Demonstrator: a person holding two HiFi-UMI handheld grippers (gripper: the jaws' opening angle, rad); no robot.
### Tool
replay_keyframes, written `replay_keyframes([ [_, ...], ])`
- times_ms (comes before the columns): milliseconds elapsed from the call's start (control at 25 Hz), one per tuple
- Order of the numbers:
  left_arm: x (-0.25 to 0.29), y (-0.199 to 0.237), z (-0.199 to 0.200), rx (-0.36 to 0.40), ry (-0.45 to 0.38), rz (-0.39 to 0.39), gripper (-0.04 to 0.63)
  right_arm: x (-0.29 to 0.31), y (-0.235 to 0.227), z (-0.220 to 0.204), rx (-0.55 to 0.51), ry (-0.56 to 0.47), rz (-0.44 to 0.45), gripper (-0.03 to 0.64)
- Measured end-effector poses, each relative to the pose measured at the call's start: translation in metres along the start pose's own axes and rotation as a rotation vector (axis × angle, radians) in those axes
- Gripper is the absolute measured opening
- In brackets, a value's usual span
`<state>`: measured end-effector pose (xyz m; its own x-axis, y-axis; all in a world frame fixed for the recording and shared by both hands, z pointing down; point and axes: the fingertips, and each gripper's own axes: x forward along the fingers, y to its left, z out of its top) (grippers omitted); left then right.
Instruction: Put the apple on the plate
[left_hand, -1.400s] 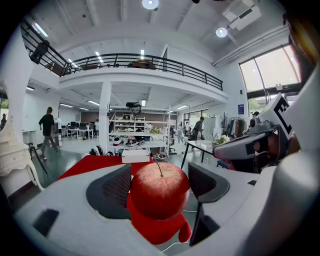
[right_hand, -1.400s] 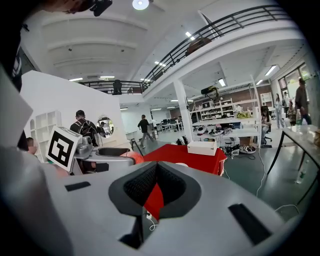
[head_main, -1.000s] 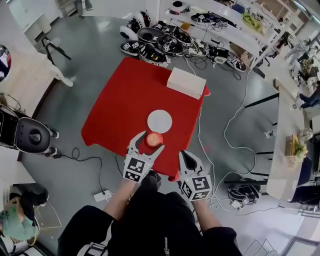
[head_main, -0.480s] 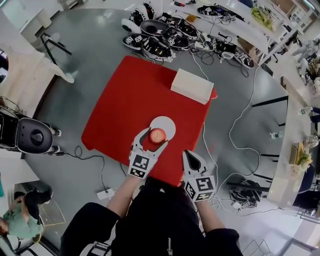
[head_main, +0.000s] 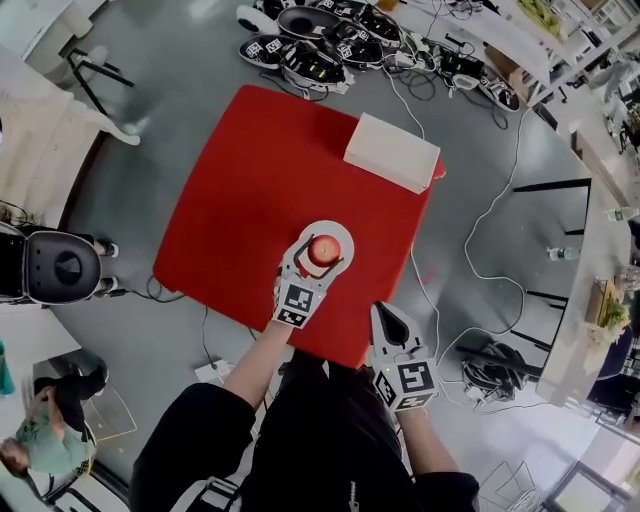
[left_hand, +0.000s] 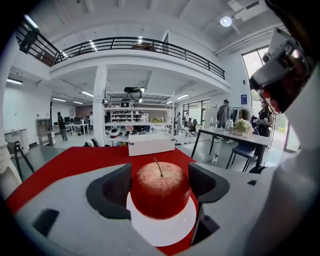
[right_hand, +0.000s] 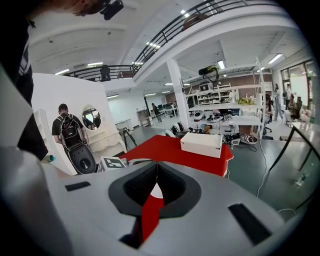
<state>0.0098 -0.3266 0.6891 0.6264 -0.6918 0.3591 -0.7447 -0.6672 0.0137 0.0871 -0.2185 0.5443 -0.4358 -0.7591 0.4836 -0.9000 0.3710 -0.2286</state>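
A red apple with a stem sits between the pads of my left gripper, which is shut on it. It hangs directly over the round white plate on the red table. In the left gripper view the apple covers most of the plate; whether it touches the plate I cannot tell. My right gripper is shut and empty, off the table's near edge to the right. In its own view the right gripper has its jaws pressed together.
A white box lies at the table's far right corner. Black-and-white gear and cables crowd the floor beyond the table. A black round machine stands at the left, and a person is at the lower left.
My left gripper has carried the apple forward from the table's near edge to over the plate, and lower. The right gripper has drifted slightly right, still shut.
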Motion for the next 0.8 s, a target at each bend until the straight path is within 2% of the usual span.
replay_keyframes([
  [160,0.019,0.008,-0.028,-0.029,0.034,0.011,0.360,0.004,-0.004,-0.007,0.014,0.018,-0.015,0.011],
  [360,0.034,0.011,-0.038,-0.046,0.036,-0.003,0.360,0.005,-0.010,-0.015,0.025,0.031,-0.036,0.011],
  [520,0.039,0.006,-0.045,-0.020,0.030,-0.003,0.360,0.002,-0.012,-0.021,0.036,0.038,-0.049,0.011],
  [800,0.040,-0.001,-0.054,-0.030,0.072,-0.041,0.379,-0.002,-0.013,-0.023,0.040,0.040,-0.045,0.011],
])
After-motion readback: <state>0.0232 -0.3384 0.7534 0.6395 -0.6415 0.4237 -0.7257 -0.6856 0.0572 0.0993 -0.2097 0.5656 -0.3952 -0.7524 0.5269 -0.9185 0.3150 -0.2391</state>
